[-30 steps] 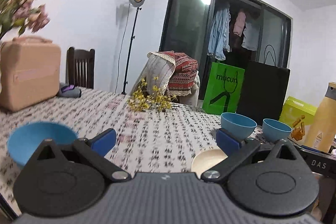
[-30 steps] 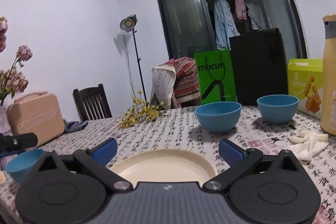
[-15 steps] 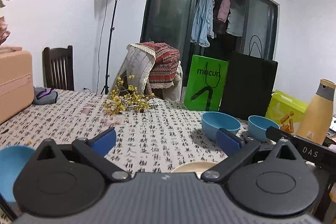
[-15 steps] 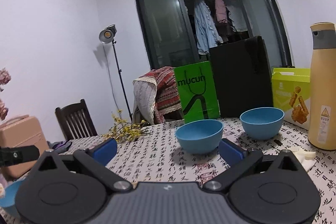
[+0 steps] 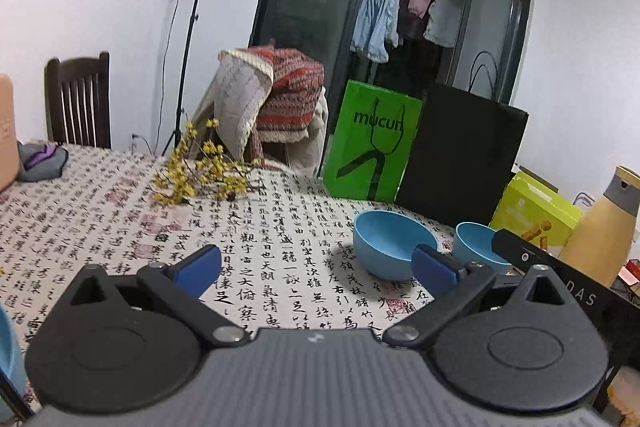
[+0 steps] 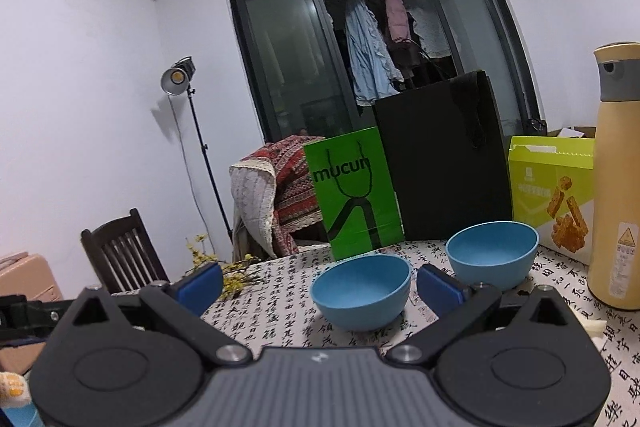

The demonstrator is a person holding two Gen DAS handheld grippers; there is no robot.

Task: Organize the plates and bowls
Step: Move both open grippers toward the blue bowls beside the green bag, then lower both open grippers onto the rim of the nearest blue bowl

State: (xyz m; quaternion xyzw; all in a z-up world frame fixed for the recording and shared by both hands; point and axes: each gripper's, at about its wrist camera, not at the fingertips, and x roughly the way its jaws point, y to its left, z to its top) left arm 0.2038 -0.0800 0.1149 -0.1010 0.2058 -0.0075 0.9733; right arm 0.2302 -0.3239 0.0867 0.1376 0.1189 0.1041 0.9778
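near blue bowl (image 6: pixel 362 290) sitting left of far blue bowl (image 6: pixel 493 254) on table (image 5: pixel 100 211) | left gripper (image 5: pixel 316 267) hovering, fingers wide, empty | right gripper (image 6: pixel 320 286) facing near bowl, fingers wide, empty

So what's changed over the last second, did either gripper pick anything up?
No pickup. Both grippers, left and right, swung rightward and forward, toward the two round blue bowls, near one and far one. The cream plate seen below them earlier has dropped out of both views. Unchanged: both fingers spread and empty, bowls in place on the calligraphy-print tablecloth.
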